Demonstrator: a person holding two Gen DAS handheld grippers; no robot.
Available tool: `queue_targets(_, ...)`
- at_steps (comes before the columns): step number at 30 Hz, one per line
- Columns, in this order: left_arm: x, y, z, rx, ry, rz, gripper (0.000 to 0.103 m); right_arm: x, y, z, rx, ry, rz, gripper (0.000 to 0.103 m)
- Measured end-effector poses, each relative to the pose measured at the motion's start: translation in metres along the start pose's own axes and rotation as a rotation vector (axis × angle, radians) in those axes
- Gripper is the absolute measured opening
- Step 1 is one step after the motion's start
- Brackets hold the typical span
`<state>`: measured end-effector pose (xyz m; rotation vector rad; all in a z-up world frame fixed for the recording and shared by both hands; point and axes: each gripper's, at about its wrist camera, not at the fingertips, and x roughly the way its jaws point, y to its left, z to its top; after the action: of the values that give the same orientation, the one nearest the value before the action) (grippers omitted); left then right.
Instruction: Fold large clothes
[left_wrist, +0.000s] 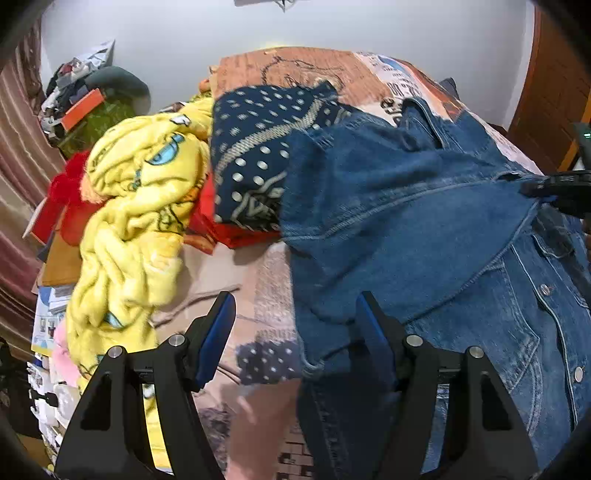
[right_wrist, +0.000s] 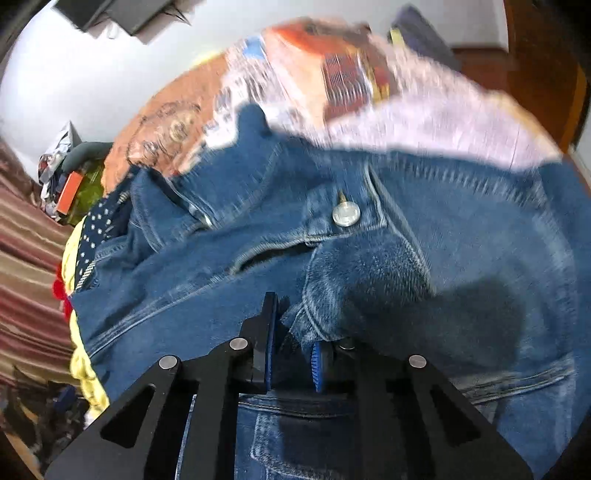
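Denim jacket (right_wrist: 369, 258) spread on the bed (left_wrist: 332, 70), pinched by one hand-held gripper.

Right hand-held gripper (right_wrist: 291, 354) nearly closed, clamping a denim fold. Left hand-held gripper (left_wrist: 295, 332) stands wide open, the jacket's sleeve edge between its fingers, toward 6 o'clock.

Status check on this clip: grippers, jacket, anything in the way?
Left gripper open, over sleeve edge. Right gripper shut on denim jacket fold. Yellow blanket and dotted navy cloth piled alongside.
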<state>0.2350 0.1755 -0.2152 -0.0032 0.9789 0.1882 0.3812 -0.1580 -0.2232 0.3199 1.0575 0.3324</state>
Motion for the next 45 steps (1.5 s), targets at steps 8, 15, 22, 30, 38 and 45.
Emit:
queue_targets(8, 0.019, 0.018, 0.028, -0.055, 0.000, 0.002, 0.067, -0.079, 0.025, -0.010, -0.153, -0.190, 0.007, 0.012)
queue_targets(15, 0.069, 0.002, 0.033, -0.057, 0.104, -0.008, 0.067, -0.065, -0.004, -0.022, -0.120, -0.127, -0.054, 0.012)
queue_targets(22, 0.082, 0.000, 0.024, -0.051, 0.110, 0.027, 0.076, -0.049, -0.038, -0.035, -0.017, -0.041, -0.023, 0.018)
queue_targets(30, 0.085, -0.002, 0.020, -0.013, 0.124, 0.049, 0.079, -0.070, -0.062, -0.040, -0.012, -0.064, -0.106, 0.043)
queue_targets(38, 0.054, -0.030, 0.015, 0.140, 0.091, 0.097, 0.079, -0.102, -0.074, -0.048, -0.042, -0.122, -0.221, 0.051)
queue_targets(45, 0.003, -0.059, 0.037, 0.176, -0.029, 0.013, 0.080, -0.147, -0.111, -0.047, 0.068, -0.187, -0.223, 0.065)
